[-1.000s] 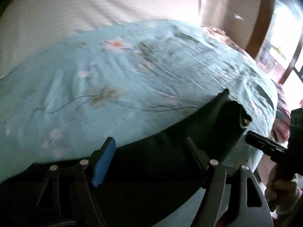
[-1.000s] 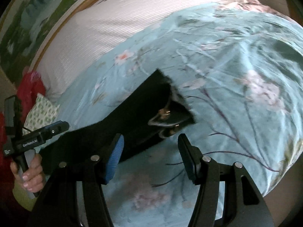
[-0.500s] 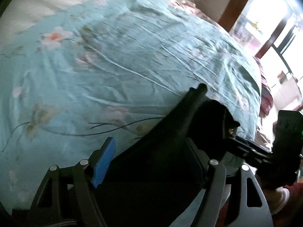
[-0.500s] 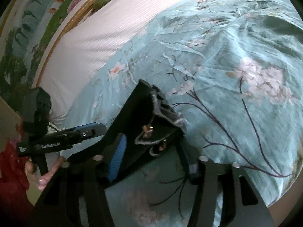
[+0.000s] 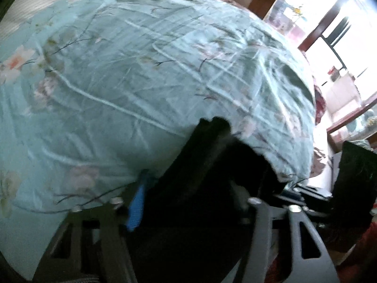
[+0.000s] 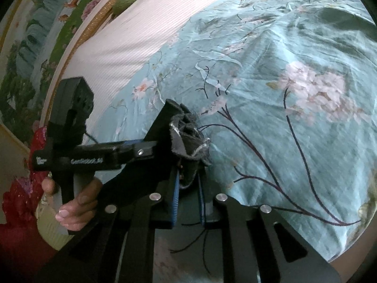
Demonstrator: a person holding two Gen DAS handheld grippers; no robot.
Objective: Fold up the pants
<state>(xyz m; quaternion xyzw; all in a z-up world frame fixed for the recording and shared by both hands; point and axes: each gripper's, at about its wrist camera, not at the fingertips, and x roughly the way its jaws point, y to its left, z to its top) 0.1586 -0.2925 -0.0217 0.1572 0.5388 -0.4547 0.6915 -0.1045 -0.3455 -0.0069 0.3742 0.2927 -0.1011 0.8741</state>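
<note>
The black pants (image 6: pixel 150 165) are spread along the near edge of a bed, on a pale blue floral bedspread (image 6: pixel 282 70), with their frayed waistband end bunched upward. That bunched end is pinched between the blue-padded fingers (image 6: pixel 175 195) of the right gripper (image 6: pixel 187 188), whose jaws have just been closing and now stand narrow on the cloth. In the left wrist view the dark fabric (image 5: pixel 207 188) is seen filling the space between the fingers of the left gripper (image 5: pixel 190 202), whose jaws have just been closing; whether its pads already press on the cloth cannot be told. In the right wrist view, the left gripper's body (image 6: pixel 94 155) is held by a hand (image 6: pixel 77 202) and reaches across onto the pants. A white striped sheet (image 6: pixel 132 37) lies beyond the bedspread, bordered by a painted headboard (image 6: pixel 47 30).
</note>
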